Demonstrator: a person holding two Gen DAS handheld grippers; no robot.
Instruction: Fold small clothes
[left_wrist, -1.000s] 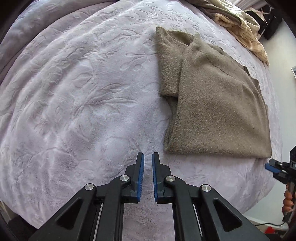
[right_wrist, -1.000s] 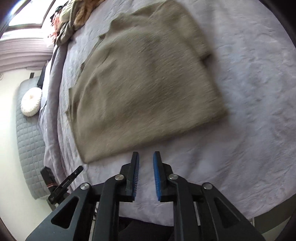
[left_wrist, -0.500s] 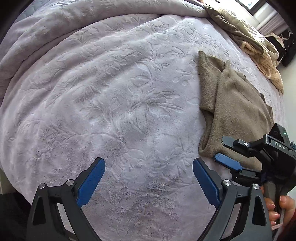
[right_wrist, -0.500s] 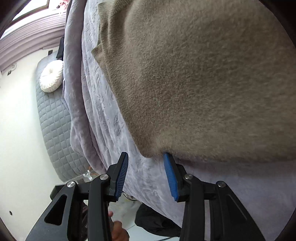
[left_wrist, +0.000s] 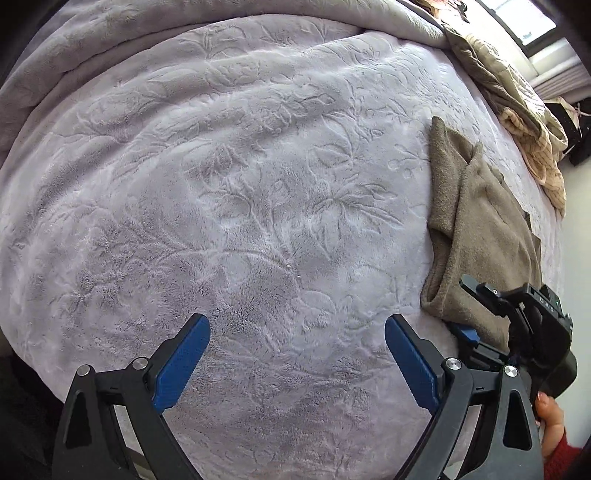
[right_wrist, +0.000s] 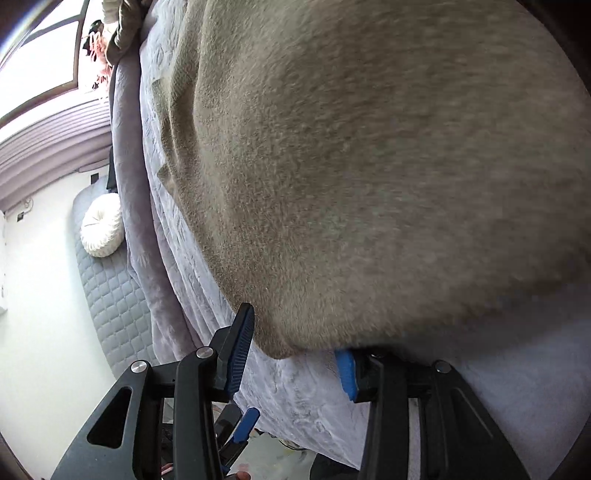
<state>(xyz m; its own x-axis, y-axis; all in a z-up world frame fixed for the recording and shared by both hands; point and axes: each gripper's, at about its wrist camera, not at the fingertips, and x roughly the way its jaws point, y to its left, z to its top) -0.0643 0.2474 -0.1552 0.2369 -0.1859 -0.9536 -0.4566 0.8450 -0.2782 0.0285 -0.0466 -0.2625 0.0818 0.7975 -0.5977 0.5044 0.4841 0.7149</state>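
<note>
The left claw stands wide open over the bed, its blue pads spread far apart with only the bare lilac blanket showing between them; it grips nothing. Just to its right, the right claw reaches in at the near corner of the folded olive-brown garment, with a hand in a red sleeve on its grip.

In the right wrist view, the right claw is partly open around that same corner. The left pad stands just beside the garment's edge, while the right pad is half hidden under the cloth, so the corner lies between the jaws; I cannot tell whether the pads press on it.

The garment lies flat on the blanket near the right-hand edge of the bed, folded lengthwise with a narrower layer along its left side. Beyond it, at the far end of the bed, lies a heap of crumpled clothes in beige and tan. In the right wrist view, a round white cushion rests on a grey quilted mattress past the side of the bed, below a window.
</note>
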